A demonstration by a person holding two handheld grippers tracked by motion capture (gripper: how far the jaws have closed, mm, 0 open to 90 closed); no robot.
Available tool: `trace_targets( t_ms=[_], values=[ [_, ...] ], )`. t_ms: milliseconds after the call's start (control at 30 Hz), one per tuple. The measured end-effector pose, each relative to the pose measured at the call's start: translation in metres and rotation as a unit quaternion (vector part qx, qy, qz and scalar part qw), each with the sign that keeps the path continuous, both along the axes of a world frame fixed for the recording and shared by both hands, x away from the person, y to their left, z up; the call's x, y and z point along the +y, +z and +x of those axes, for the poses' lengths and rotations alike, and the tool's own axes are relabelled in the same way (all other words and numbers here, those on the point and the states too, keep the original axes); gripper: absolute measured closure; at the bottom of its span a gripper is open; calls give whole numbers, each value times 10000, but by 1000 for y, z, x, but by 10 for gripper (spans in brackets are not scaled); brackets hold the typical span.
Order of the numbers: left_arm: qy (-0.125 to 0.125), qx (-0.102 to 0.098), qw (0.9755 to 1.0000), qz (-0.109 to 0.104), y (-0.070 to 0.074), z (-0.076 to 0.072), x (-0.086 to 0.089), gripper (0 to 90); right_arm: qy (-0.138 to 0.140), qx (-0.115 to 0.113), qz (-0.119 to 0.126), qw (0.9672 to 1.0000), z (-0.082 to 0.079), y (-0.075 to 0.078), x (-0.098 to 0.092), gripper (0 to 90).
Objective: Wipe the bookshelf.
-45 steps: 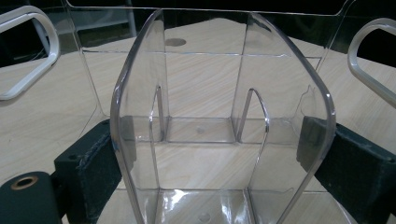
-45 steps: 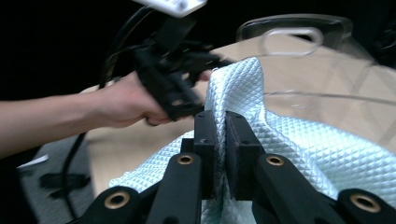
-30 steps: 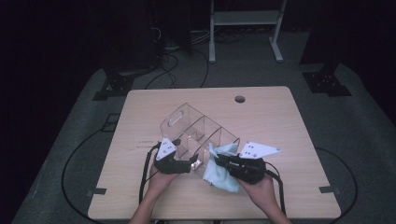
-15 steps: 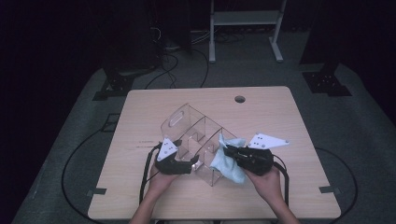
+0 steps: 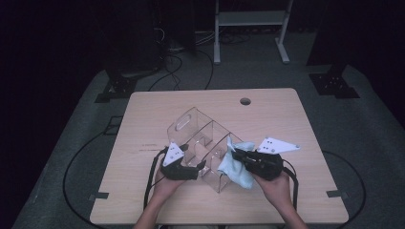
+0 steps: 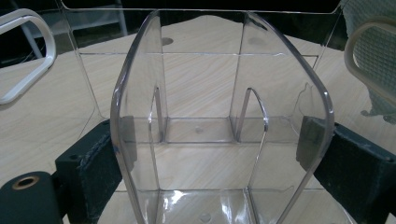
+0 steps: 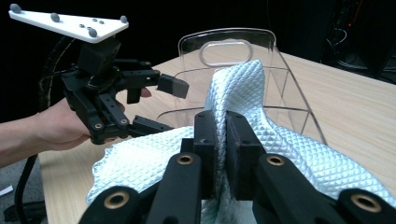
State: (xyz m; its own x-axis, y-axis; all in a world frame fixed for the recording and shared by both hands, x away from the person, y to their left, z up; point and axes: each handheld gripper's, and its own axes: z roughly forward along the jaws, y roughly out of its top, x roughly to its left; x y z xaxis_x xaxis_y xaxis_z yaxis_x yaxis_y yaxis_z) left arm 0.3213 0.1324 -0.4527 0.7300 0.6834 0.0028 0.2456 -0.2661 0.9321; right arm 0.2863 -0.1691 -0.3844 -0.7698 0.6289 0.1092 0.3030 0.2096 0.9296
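left gripper jaws around the clear organizer, right gripper jaws pinching the cloth

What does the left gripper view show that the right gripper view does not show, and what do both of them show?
Left gripper view alone: the left gripper's pads pressing both outer walls of the clear plastic organizer, and its inner dividers close up.

Right gripper view alone: the right gripper with its jaws shut on the pale blue quilted cloth, a hand carrying the other gripper, and the handle slot in the organizer's end wall.

Both: the organizer, the cloth and the wooden table.
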Motion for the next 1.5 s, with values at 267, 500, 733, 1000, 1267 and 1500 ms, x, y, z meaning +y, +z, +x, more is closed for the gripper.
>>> trace_targets(
  t_ms=[267,500,733,1000,1267,1500],
  values=[
    [-18,6,10000,22,0,-3,-3,80,298,-21,-29,9995,-13,-2,12,832],
    [-36,10,10000,35,0,-3,-4,70,290,16,-14,9996,-13,-3,10,832],
    [-53,10,10000,33,0,-3,-3,69,261,-21,-11,9997,-14,-4,10,832],
    [-95,-22,9999,69,1,-4,-1,67,250,-28,-4,9997,-14,-4,10,832],
    [-200,-17,9998,75,4,-6,4,67,243,-38,12,9997,-14,-5,10,832],
    [-260,-85,9996,-60,12,-10,15,68,205,-53,48,9998,-15,-6,11,832]
  ],
)
